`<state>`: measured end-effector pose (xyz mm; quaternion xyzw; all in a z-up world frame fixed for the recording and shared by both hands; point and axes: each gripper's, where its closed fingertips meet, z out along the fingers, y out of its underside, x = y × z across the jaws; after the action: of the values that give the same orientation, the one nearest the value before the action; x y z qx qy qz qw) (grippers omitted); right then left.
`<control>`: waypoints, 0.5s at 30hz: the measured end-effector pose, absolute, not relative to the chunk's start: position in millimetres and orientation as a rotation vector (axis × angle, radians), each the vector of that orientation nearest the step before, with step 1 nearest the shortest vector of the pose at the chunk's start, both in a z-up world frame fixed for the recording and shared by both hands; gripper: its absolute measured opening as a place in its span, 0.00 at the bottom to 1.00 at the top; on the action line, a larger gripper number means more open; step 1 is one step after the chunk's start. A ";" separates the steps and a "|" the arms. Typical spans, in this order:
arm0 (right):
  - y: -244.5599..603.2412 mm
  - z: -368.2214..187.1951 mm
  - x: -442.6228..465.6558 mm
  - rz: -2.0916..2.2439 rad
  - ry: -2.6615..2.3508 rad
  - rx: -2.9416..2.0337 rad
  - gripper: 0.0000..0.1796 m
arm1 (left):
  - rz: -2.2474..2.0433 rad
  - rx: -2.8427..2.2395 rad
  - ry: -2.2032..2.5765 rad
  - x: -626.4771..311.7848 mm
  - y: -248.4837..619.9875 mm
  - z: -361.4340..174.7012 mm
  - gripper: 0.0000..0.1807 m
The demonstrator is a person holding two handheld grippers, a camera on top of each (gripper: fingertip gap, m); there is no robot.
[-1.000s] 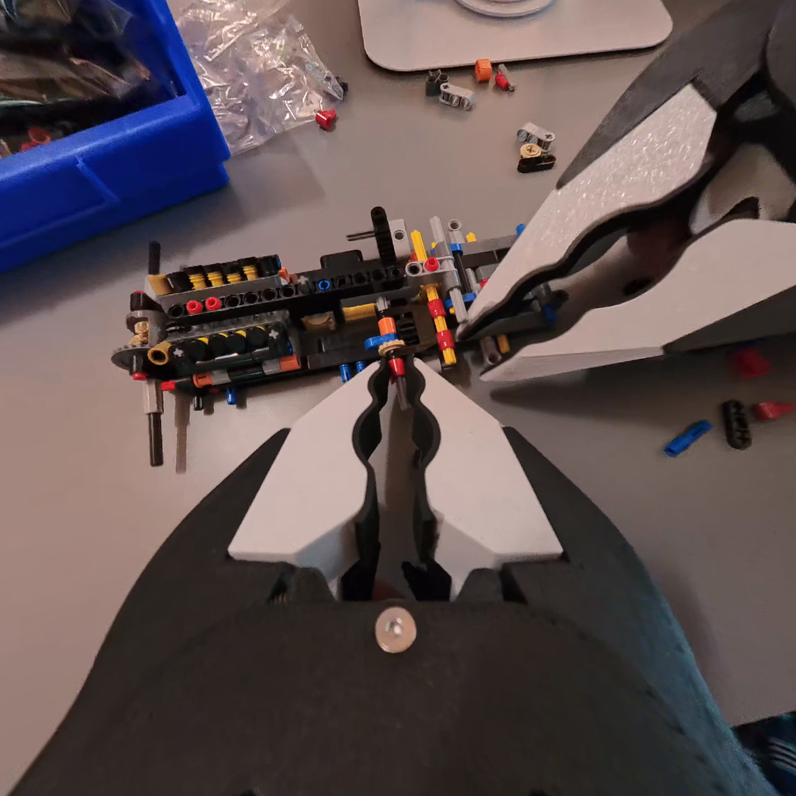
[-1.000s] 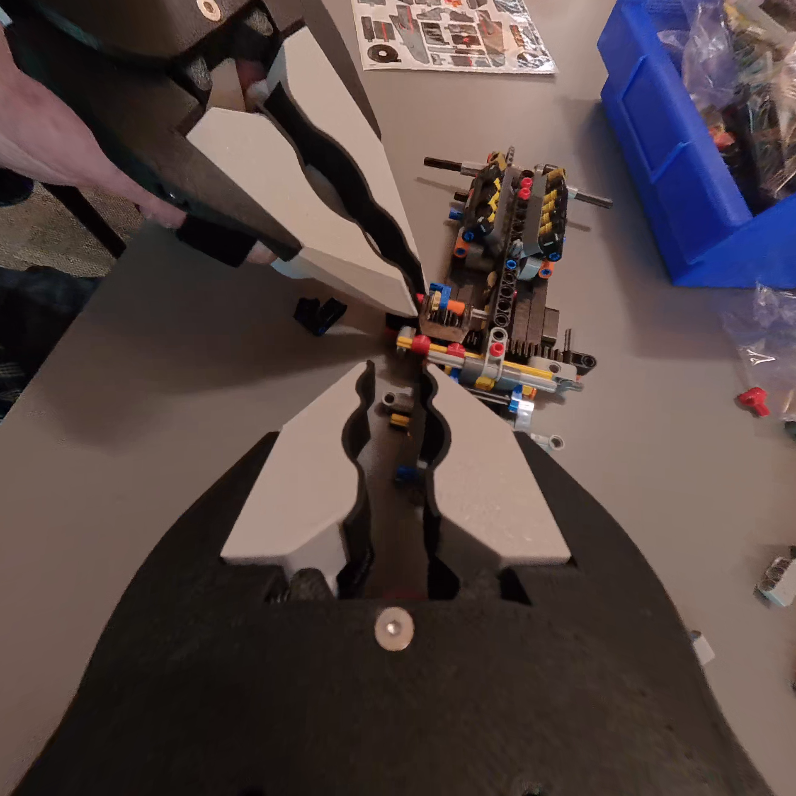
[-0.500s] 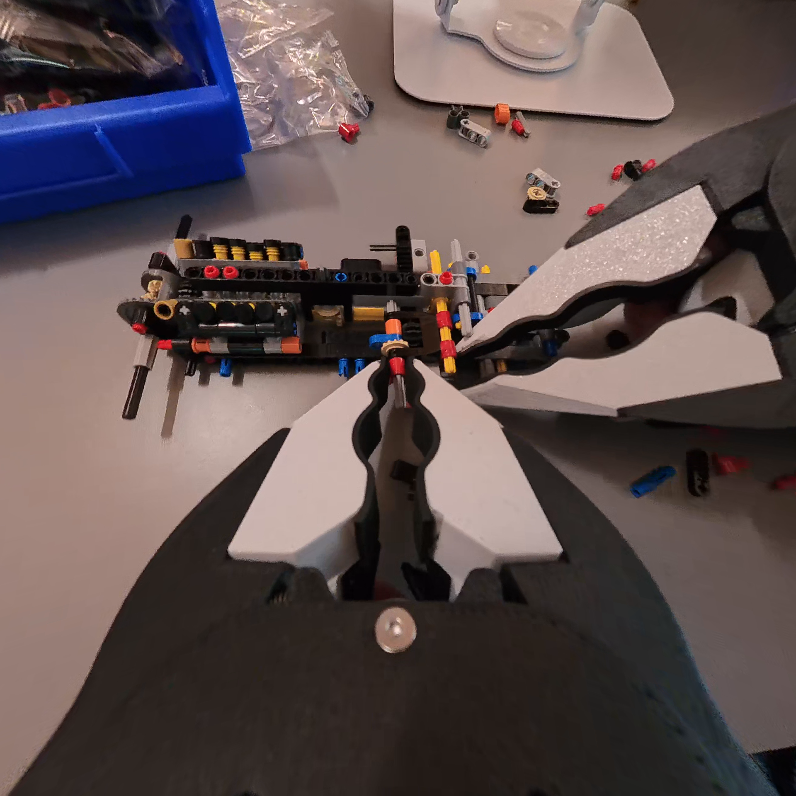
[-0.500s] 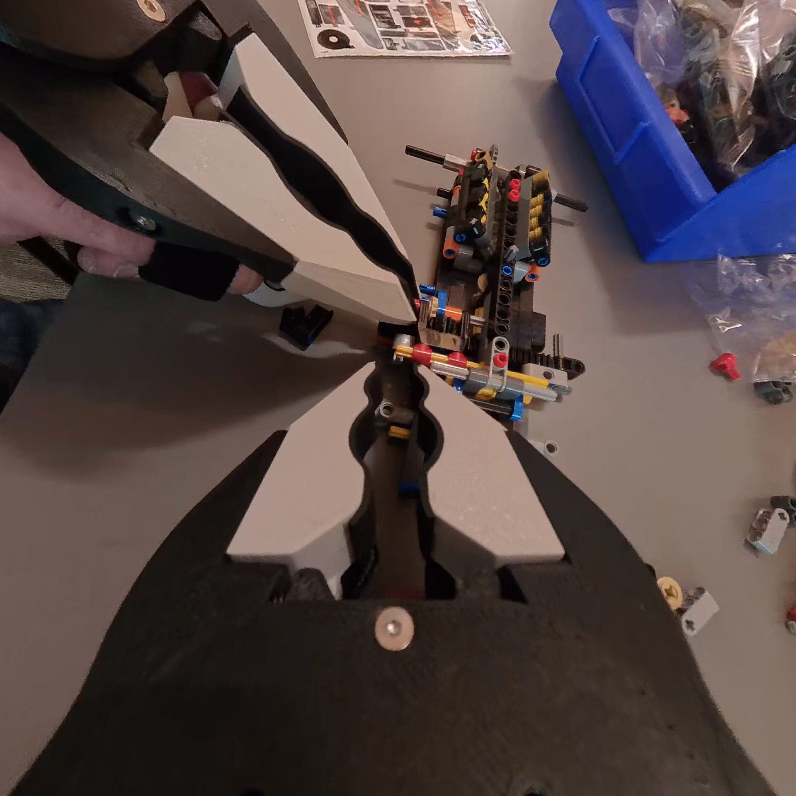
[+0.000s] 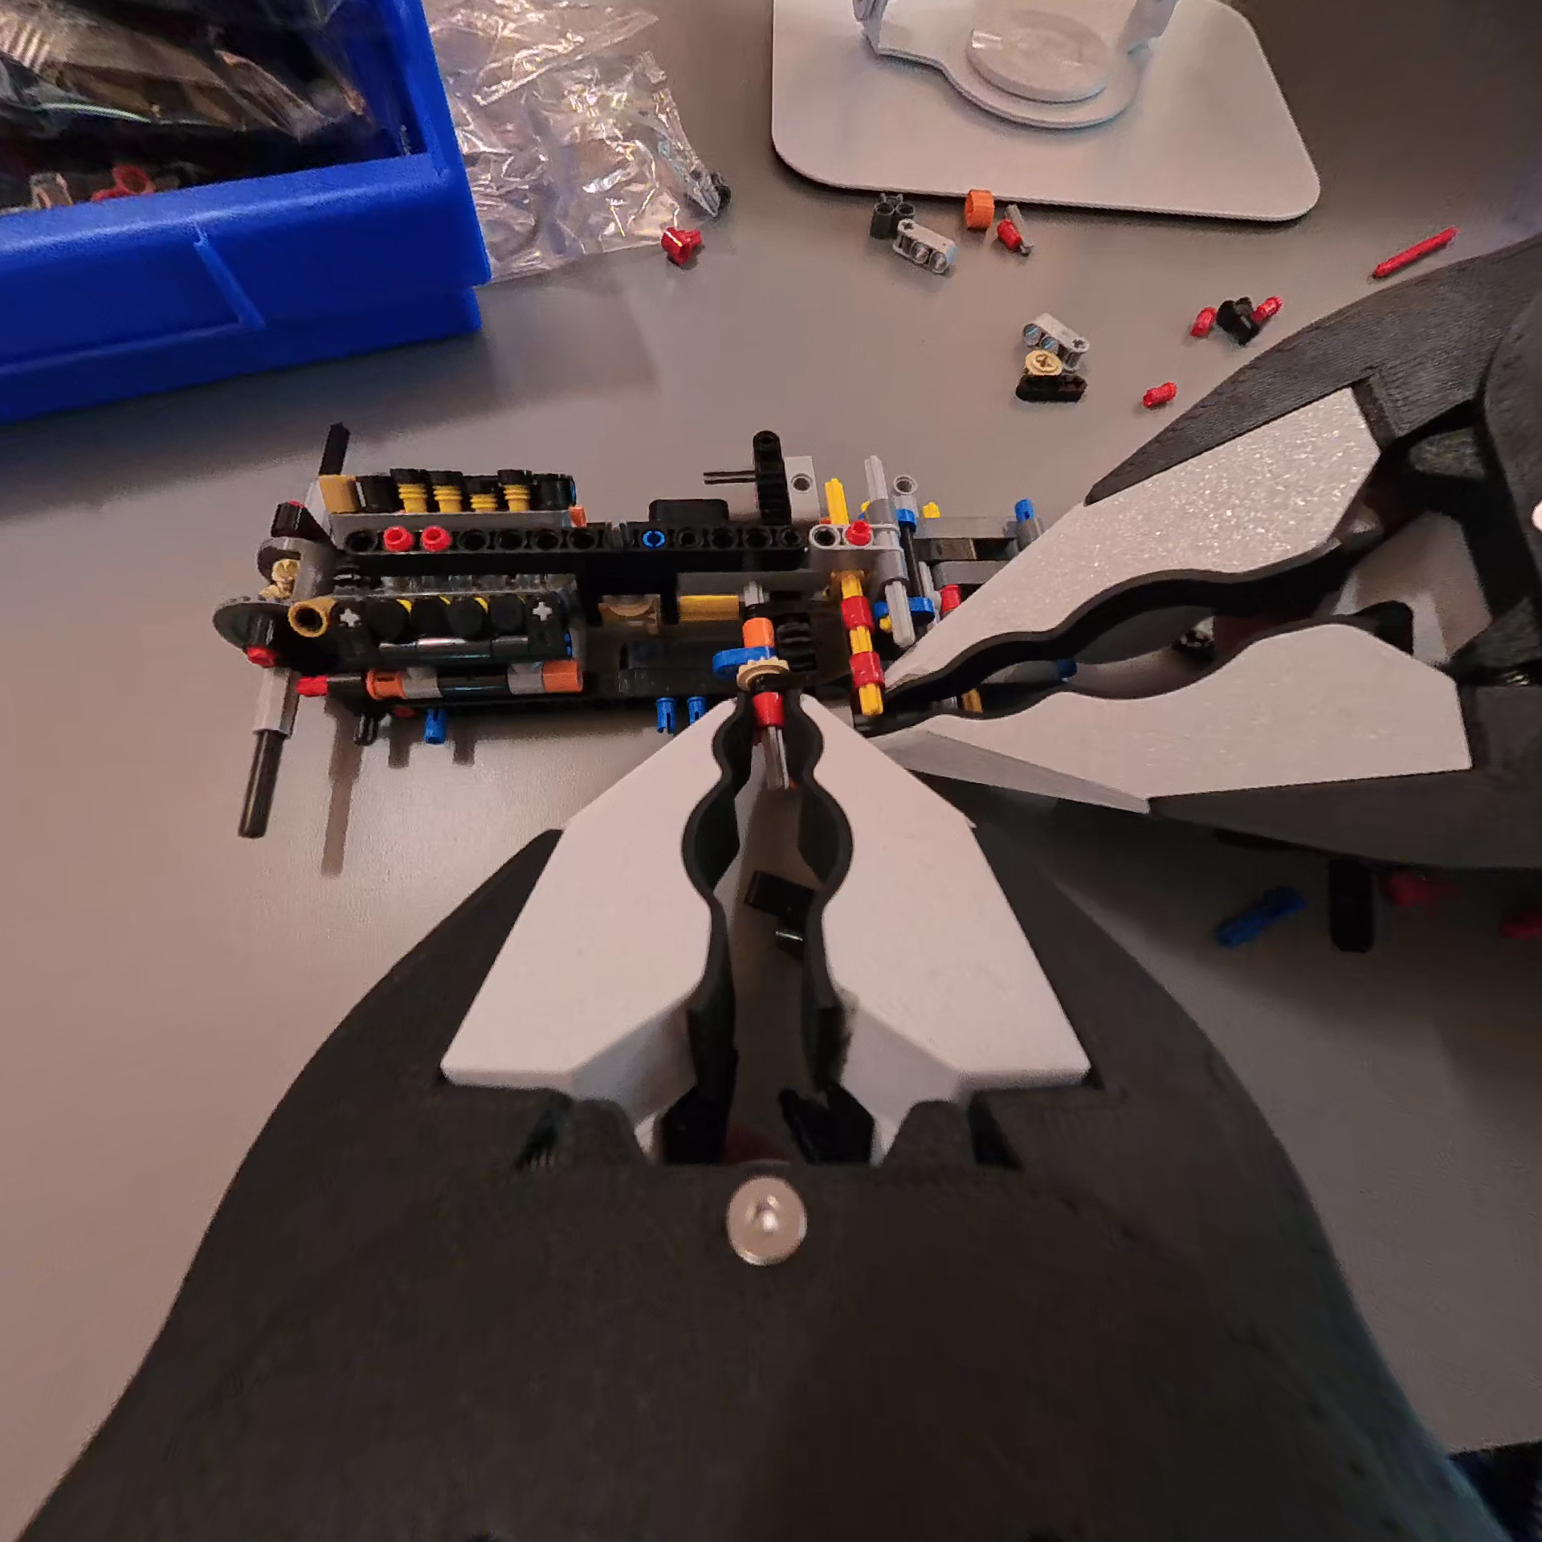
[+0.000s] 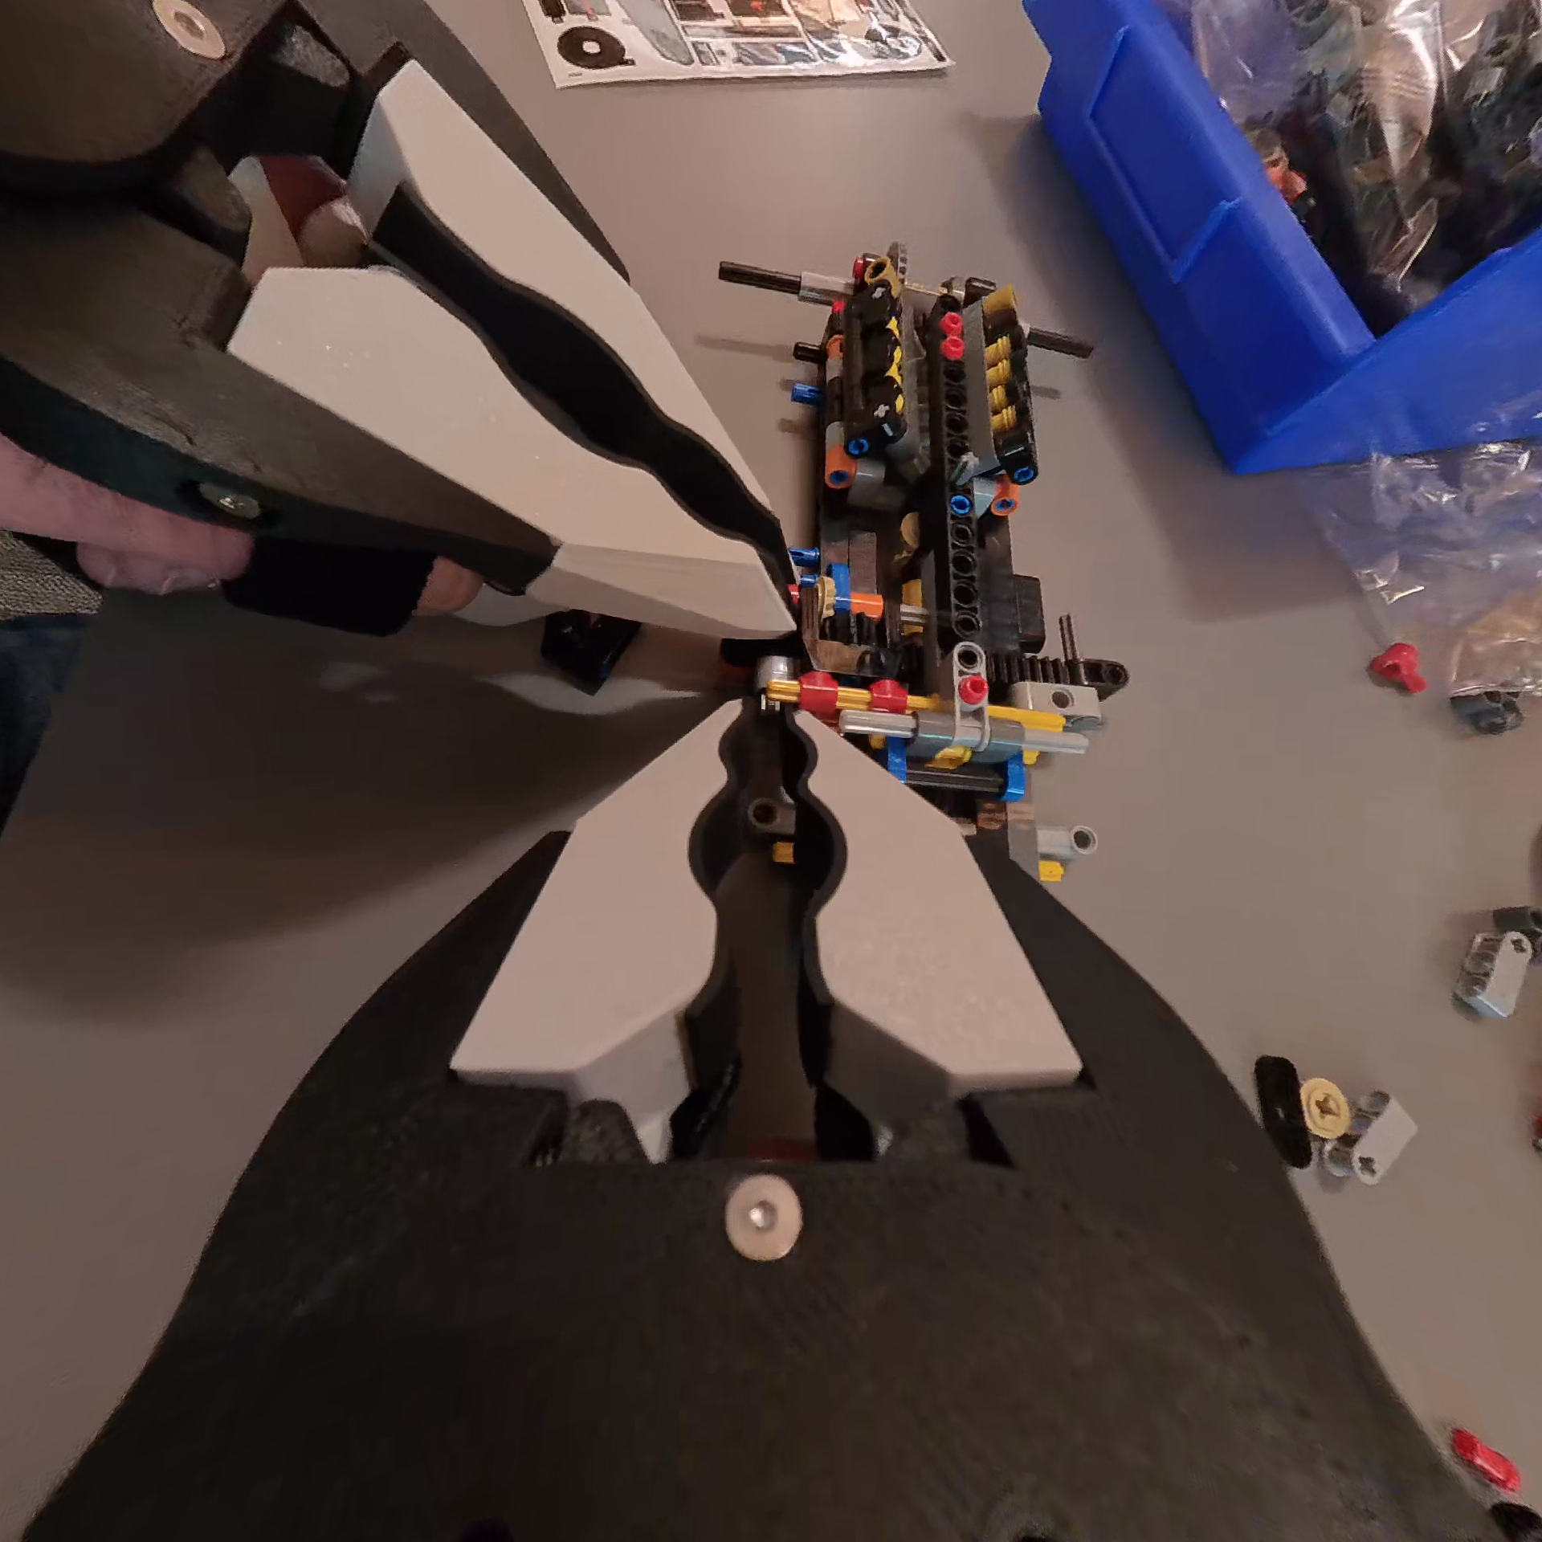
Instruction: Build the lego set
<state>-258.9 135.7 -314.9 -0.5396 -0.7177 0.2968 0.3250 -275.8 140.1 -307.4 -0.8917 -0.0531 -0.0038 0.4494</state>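
A long black, grey and yellow Lego chassis [image 5: 517, 576] lies on the grey table and also shows in the right wrist view [image 6: 959, 534]. My left gripper [image 5: 768, 709] is shut on a short grey axle [image 5: 776, 755] with a red bush that sticks out of the chassis's near side. It shows at the upper left in the right wrist view [image 6: 788, 601]. My right gripper [image 6: 768, 713] is shut on the chassis's end frame, beside the yellow axle [image 6: 843, 697] with red bushes. It enters from the right in the left wrist view [image 5: 876, 708].
A blue bin [image 5: 234, 275] of bagged parts stands behind the chassis, with a clear plastic bag [image 5: 567, 142] and a white stand base [image 5: 1043, 142]. Loose pieces [image 5: 1051, 367] lie to the right. A sticker sheet [image 6: 734, 33] lies farther off. A hand [image 6: 125, 542] holds the left gripper. Only a small space, under 4 cm, lies between the two pairs of fingers. Both grippers' tips are roughly 30 cm from the white stand base [image 5: 1043, 142].
The right gripper's jaws have closed further on the chassis's end. The chassis has swung level and a little away from the bin. The left gripper still holds the axle.
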 end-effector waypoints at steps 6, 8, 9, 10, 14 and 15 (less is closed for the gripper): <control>136.0 -314.4 -257.7 0.787 -1.894 -1.399 0.00 | 0.114 -2.208 -0.035 -276.5 140.3 -306.6 0.03; 136.2 -314.2 -257.2 0.797 -1.895 -1.404 0.00 | 0.160 -2.205 -0.011 -276.4 140.3 -306.0 0.03; 136.5 -314.2 -256.8 0.792 -1.894 -1.398 0.00 | 0.175 -2.205 -0.003 -276.3 140.4 -306.2 0.02; 136.8 -314.4 -256.4 0.776 -1.894 -1.387 0.00 | 0.183 -2.208 0.002 -276.2 140.4 -306.6 0.02; 137.2 -314.0 -254.4 0.773 -1.894 -1.376 0.00 | 0.181 -2.214 0.019 -274.8 140.1 -307.7 0.03; 137.2 -313.8 -254.1 0.775 -1.894 -1.375 0.00 | 0.183 -2.216 0.024 -274.7 139.8 -308.1 0.03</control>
<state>-254.1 137.2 -313.8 -0.5261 -0.7247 0.2966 0.3317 -274.7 139.8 -308.1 -0.8935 0.0098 0.0738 0.4429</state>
